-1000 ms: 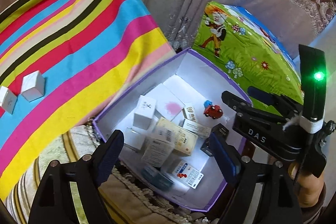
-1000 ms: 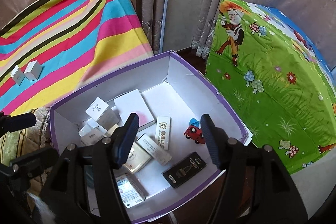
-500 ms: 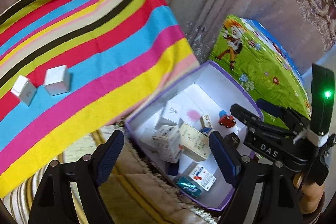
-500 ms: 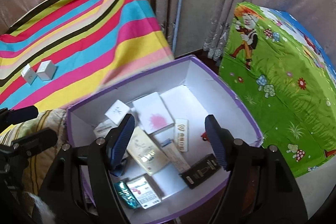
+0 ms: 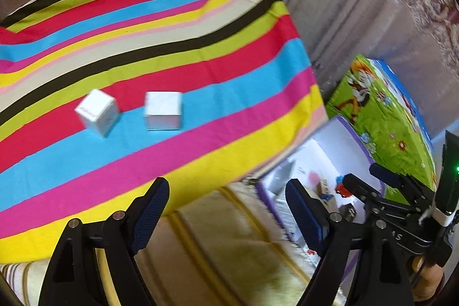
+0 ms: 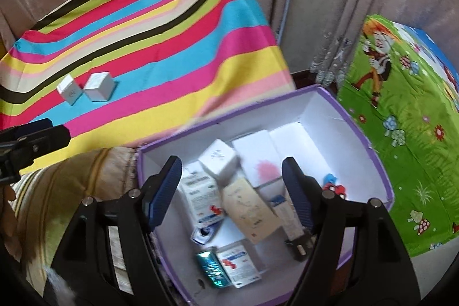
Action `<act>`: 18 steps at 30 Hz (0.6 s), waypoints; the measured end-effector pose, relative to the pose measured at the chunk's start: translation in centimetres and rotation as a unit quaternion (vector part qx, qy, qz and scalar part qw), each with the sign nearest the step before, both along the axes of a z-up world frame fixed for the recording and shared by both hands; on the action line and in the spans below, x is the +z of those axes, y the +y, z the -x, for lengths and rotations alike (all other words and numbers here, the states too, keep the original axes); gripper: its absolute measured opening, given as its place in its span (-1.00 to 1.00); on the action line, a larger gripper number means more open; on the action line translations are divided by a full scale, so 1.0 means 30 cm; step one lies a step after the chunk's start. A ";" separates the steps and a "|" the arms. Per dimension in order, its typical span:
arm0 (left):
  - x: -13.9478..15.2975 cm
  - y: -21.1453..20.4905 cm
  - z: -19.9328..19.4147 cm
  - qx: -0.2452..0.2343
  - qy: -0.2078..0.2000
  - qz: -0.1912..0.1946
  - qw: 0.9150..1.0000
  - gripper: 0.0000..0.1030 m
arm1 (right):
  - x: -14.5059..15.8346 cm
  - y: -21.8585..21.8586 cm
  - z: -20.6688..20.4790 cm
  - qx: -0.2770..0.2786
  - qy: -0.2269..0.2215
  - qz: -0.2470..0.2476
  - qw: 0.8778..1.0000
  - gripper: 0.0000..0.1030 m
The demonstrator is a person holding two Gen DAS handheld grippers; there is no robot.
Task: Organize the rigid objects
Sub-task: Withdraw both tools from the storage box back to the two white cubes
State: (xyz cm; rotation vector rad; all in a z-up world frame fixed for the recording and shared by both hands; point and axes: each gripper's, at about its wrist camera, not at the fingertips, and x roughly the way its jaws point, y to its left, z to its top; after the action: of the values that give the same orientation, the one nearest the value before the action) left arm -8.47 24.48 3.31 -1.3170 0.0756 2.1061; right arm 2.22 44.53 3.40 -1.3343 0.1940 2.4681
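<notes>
While two white boxes [image 5: 129, 112] sit on the striped cloth [image 5: 200, 53], many remain in the purple-rimmed box [image 6: 352, 116]; my left gripper [image 5: 226, 211] is spread and empty, my right gripper [image 6: 232, 188] has just been opening, nothing between.

Left gripper [image 5: 226, 198] jaws wide apart, nothing between, above striped cloth [image 5: 200, 111] edge. Two small white boxes [image 5: 97, 112] [image 5: 163, 111] stand near each other on the cloth. Purple-rimmed box [image 5: 355, 139] of cartons at right, right gripper [image 5: 370, 179] over it.

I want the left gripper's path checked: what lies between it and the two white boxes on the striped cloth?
Only bare striped cloth separates the open left gripper from the two white boxes, as the left wrist view shows.
</notes>
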 end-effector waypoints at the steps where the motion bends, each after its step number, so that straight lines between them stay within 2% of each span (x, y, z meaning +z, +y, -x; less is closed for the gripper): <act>1: -0.001 -0.021 0.015 0.007 0.000 0.001 1.000 0.64 | 0.000 -0.016 0.009 0.005 0.001 0.000 1.000 0.46; 10: -0.008 -0.187 0.129 0.058 0.002 0.012 0.998 0.64 | 0.003 -0.160 0.126 0.051 0.007 0.023 0.998 0.49; 18: -0.044 -0.270 0.224 0.078 -0.002 0.025 0.997 0.63 | 0.025 -0.297 0.246 0.087 0.014 0.022 0.996 0.55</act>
State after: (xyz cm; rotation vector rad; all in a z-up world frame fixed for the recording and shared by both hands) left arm -15.20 16.37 2.00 -1.3965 0.0251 2.2450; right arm -5.17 35.61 4.14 -1.3884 0.1441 2.6423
